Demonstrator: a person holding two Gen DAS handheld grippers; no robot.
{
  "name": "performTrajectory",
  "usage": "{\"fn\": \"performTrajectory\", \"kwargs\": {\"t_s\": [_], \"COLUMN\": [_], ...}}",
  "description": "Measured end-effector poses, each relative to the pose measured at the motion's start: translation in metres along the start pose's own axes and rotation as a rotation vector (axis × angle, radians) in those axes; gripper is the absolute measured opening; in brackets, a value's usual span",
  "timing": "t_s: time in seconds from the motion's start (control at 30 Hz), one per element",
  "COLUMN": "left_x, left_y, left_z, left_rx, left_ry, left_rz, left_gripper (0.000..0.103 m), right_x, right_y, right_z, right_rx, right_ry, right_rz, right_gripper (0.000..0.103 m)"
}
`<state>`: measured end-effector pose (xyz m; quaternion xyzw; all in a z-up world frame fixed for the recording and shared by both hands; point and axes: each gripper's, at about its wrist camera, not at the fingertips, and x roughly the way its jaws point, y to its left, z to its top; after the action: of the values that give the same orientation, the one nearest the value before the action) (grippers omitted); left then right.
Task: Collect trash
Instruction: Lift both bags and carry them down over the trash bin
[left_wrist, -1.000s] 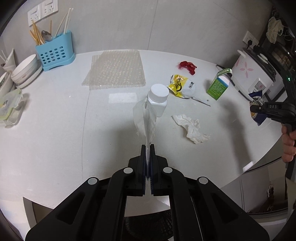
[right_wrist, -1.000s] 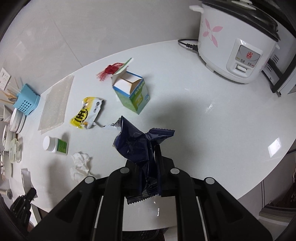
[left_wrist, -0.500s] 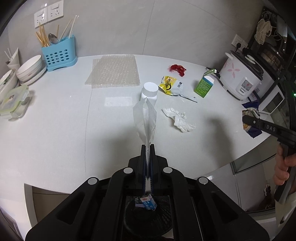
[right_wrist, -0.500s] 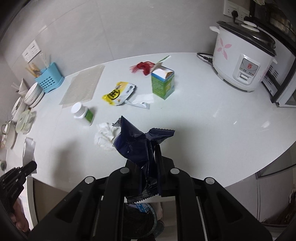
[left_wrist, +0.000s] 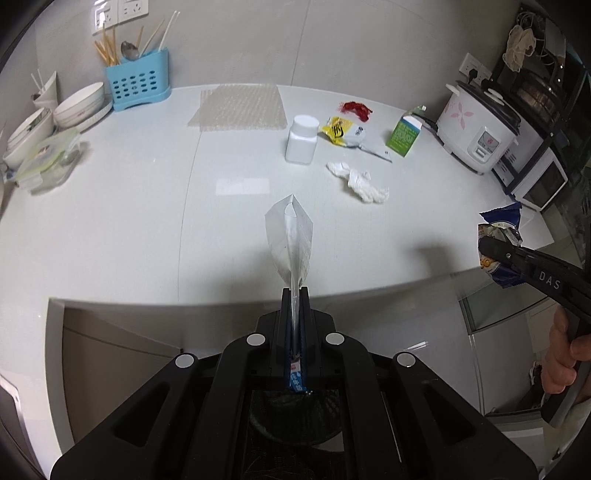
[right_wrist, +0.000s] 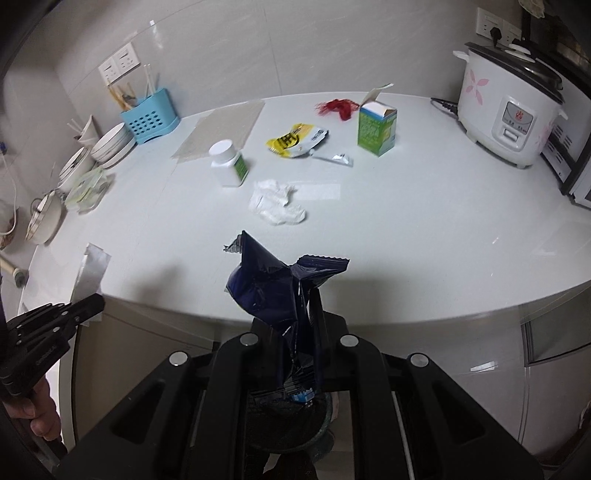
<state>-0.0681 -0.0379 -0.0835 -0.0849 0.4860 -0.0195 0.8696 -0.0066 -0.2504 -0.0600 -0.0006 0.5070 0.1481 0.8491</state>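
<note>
The clear plastic bag (left_wrist: 290, 240) stands up from the left gripper (left_wrist: 294, 295), whose fingers are pinched tight on its lower end, off the counter's (left_wrist: 147, 221) front edge. The right gripper (right_wrist: 301, 317) is clamped on a crumpled dark blue wrapper (right_wrist: 275, 291), also past the edge. Below both sits a black bin (right_wrist: 288, 424). A tissue (right_wrist: 277, 203), white bottle (right_wrist: 227, 162), yellow packet (right_wrist: 295, 140) and green carton (right_wrist: 376, 129) lie on the counter.

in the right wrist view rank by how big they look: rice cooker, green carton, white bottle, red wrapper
Largest to smallest as they appear:
1. rice cooker
2. green carton and white bottle, which look about alike; the bottle sits nearer the camera, so I won't rank them
3. red wrapper
</note>
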Motion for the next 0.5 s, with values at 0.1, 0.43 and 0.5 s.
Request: {"fn": "performTrajectory", "kwargs": {"t_s": [0.1, 0.43, 0.5], "left_x": [0.001, 0.021, 0.026], "left_y": [0.001, 0.003, 0.003], "left_z": [-0.017, -0.071, -0.08], "left_rx": [-0.011, -0.027, -0.034], "left_ry": [0.012, 0.045, 0.059], "left_rz": [0.005, 0.018, 0.007], "left_gripper": [0.002, 0.002, 0.002], "right_x": [0.0, 0.015, 0.021], "right_y": [0.006, 0.02, 0.021], "right_z": [-0.015, -0.06, -0.071], "right_rx": [-0.021, -0.098, -0.103], "right_ry": [0.009, 0.059, 0.064], "right_rz": [0.015, 0.087, 0.122], "right_gripper": [0.01, 0.01, 0.01]}}
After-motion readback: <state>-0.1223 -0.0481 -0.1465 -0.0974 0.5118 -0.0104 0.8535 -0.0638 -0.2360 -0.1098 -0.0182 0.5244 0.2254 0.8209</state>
